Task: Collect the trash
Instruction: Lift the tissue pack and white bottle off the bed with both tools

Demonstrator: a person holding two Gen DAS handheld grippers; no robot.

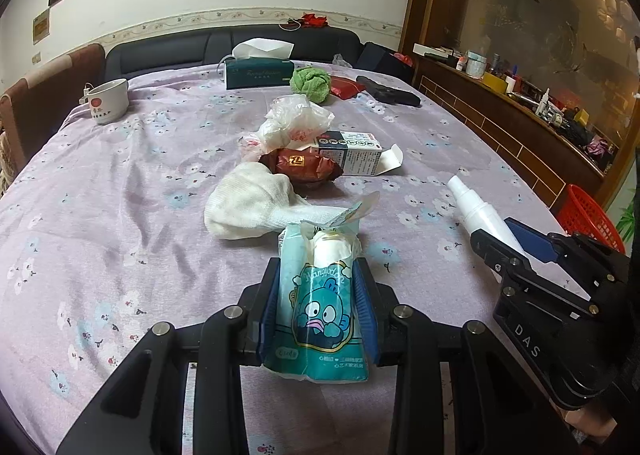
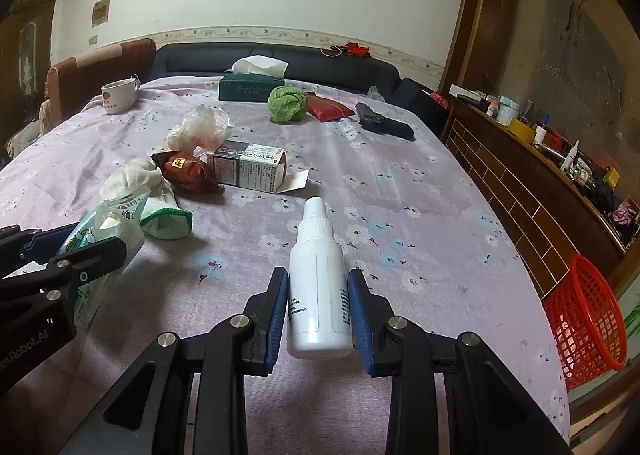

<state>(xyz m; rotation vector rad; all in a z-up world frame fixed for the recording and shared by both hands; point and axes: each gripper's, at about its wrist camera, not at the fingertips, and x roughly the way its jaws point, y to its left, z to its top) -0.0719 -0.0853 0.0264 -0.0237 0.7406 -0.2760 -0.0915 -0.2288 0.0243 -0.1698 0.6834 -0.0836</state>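
Lilac floral cloth (image 1: 120,183) is seen covering the table in the left wrist view. The left gripper (image 1: 320,295) is clamped on a teal tissue pack (image 1: 320,307), its 2 blue pads pressed against the pack's sides, the pack held above the cloth. Just beyond it a white sock (image 1: 248,207) is laid, then a brown snack wrapper (image 1: 308,167), a crumpled plastic bag (image 1: 296,123) and an opened carton (image 1: 356,155), all close together. A white cup (image 1: 110,99), a tissue box (image 1: 258,71) and a green cloth ball (image 1: 310,83) are noted at the far side. An orange basket (image 1: 588,219) is seen on the floor past the table's right edge.

In the right wrist view, the right gripper (image 2: 318,299) is closed on a white spray bottle (image 2: 318,279), gripped at its lower body with the nozzle pointed away. The left gripper (image 2: 80,255) with the tissue pack (image 2: 100,235) is seen at the left edge. A dark object (image 2: 384,121), possibly a toy pistol, is laid near the far right beside a red packet (image 2: 330,107). The orange basket (image 2: 588,315) is recorded at lower right, well apart from both grippers.
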